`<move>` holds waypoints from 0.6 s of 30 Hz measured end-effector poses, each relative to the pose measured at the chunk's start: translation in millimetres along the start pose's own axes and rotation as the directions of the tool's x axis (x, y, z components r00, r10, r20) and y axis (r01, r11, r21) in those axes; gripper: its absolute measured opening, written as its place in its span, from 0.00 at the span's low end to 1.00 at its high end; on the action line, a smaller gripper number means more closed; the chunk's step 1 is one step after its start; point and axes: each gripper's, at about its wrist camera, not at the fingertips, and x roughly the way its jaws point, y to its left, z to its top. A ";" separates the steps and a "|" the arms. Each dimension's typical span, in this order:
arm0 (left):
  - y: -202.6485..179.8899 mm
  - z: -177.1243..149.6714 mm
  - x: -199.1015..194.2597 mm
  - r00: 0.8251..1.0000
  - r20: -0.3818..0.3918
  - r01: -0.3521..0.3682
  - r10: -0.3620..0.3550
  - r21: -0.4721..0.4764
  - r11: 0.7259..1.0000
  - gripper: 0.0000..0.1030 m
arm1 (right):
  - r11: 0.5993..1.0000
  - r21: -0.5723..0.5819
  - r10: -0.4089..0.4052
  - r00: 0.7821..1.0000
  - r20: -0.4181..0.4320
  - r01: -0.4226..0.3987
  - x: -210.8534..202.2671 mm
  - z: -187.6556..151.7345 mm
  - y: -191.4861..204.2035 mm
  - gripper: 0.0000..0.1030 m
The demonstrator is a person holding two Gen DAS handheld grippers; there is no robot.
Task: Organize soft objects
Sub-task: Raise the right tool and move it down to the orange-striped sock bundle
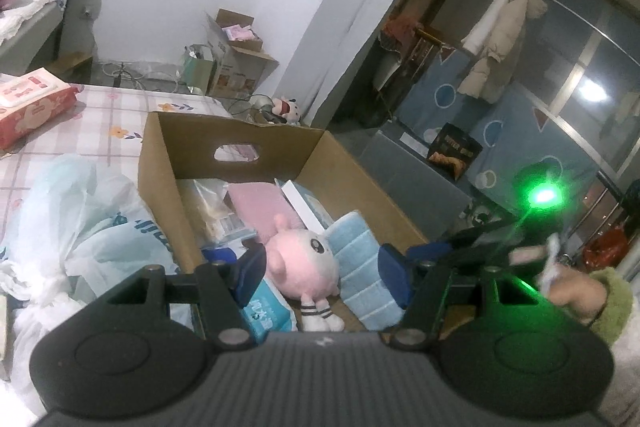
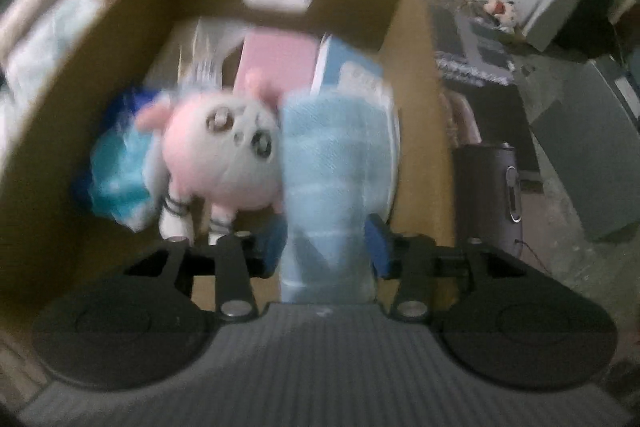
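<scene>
Right gripper (image 2: 326, 251) had its blue pads set on either side of the folded light-blue striped towel (image 2: 332, 163), pinching it as it stood on edge inside the open brown cardboard box (image 2: 416, 99), pressed against the round pink plush toy (image 2: 224, 155). Left gripper (image 1: 320, 273) hovered spread and empty above the plush. To seat the towel well, I judged it should be eased straight down between plush and box wall before releasing, so it would not unfold.
</scene>
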 end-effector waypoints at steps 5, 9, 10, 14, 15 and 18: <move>-0.4 -5.0 -12.5 1.000 0.010 -0.018 0.018 0.001 1.000 0.61 | 0.983 0.140 0.111 0.991 0.073 -0.120 -14.6 3.2 -20.1 0.42; -0.4 -12.2 -28.4 0.999 0.013 -0.051 0.051 0.011 0.999 0.67 | 0.958 0.235 0.154 0.986 0.062 -0.164 -12.2 1.6 -25.2 0.42; -1.0 -14.0 -34.0 0.998 0.018 -0.067 0.067 0.018 0.998 0.68 | 0.953 0.242 0.166 0.983 0.082 -0.181 -16.7 1.1 -22.3 0.42; 1.7 -22.5 -60.9 0.991 0.047 -0.131 0.129 0.036 0.991 0.76 | 0.930 0.233 0.243 0.951 0.189 -0.284 -42.5 0.9 -1.5 0.42; 3.8 -25.4 -68.3 0.988 0.053 -0.144 0.143 0.031 0.989 0.78 | 0.922 0.227 0.266 0.938 0.220 -0.315 -52.3 0.7 6.4 0.42; 9.1 -33.7 -87.4 0.982 0.069 -0.179 0.178 0.013 0.984 0.81 | 0.897 0.200 0.334 0.901 0.278 -0.395 -74.3 2.1 27.4 0.44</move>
